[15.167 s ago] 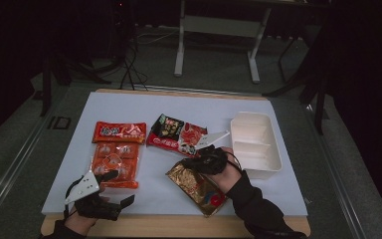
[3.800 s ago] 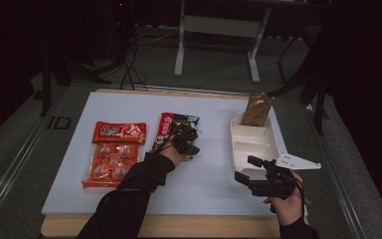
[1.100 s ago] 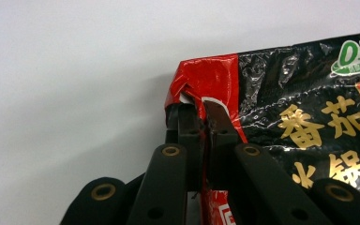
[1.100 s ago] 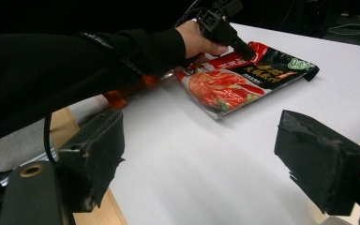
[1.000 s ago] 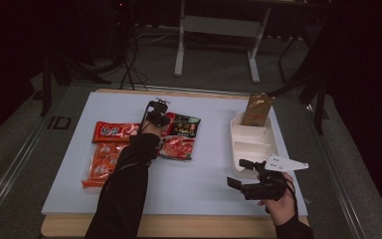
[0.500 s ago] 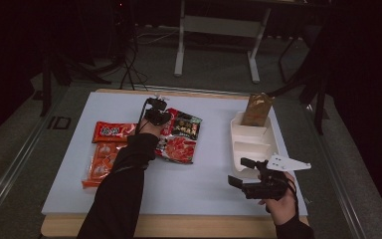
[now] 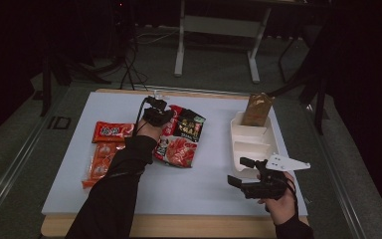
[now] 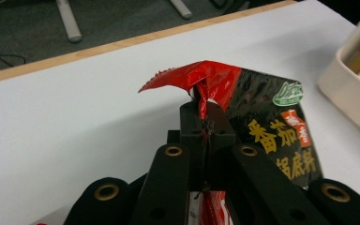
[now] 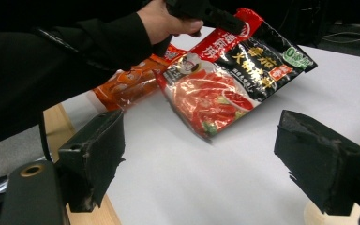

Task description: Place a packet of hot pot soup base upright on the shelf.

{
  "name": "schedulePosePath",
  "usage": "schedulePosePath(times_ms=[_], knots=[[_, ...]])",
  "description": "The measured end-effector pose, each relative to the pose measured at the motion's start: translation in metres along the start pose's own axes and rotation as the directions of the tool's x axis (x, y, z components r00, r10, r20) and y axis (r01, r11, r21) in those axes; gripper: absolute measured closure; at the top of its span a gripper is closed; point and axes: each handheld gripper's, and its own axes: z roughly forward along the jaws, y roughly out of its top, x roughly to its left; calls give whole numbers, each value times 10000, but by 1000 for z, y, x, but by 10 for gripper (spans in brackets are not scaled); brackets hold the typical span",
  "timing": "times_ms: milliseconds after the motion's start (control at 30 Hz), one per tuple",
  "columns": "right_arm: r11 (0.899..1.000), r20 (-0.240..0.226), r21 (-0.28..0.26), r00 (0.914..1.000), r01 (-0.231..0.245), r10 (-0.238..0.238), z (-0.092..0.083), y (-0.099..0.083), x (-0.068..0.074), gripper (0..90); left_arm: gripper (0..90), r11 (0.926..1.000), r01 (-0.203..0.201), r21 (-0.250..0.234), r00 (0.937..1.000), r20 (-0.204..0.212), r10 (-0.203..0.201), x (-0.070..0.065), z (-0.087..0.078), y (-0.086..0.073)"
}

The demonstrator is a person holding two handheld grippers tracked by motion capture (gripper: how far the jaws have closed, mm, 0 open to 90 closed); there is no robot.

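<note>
A red-and-black soup-base packet [image 7: 181,137] lies mid-table with its far end raised. My left gripper [image 7: 154,107] is shut on that far top edge; in the left gripper view the jaws pinch the crumpled red edge of the packet [image 8: 272,136]. The right gripper view shows the packet [image 9: 229,79] tilted up under the left gripper [image 9: 201,11]. My right gripper [image 7: 238,172] hovers open near the front right, in front of the white tray [image 7: 251,144]; its pads [image 9: 96,154] stand wide apart with nothing between them.
A brown packet [image 7: 256,109] stands in the tray's far compartment. A red packet [image 7: 112,131] and an orange packet [image 7: 99,162] lie to the left, beside the person's left sleeve. The tray rim [image 8: 351,89] is close on the packet's right.
The left gripper has moved from the packet's middle to its far edge, taken hold of it and lifted that end. The right gripper has drifted slightly left. The brown packet now stands in the tray.
</note>
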Motion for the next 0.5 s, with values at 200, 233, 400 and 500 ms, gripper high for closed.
schedulePosePath(times_ms=[200, 233, 400, 500], knots=[[10000, -19, -51, 10000, -28, 28, -1, 1, 1, 162, 889, 9990, -112, -430, 9985, 522, 135, -12, -15, 2], [10000, -6, -84, 10000, -4, 4, -1, 2, 0, 162, 889, 9986, -125, -515, 9982, 572, 155, -14, -19, 2], [9999, 212, -144, 9998, 62, -59, -3, 3, -2, 162, 889, 9969, -346, -713, 9925, 1145, 427, -21, -30, 2], [9997, 356, -240, 9993, 73, -64, -7, 6, -4, 162, 888, 9956, -500, -797, 9873, 1468, 613, -25, -37, 0]])
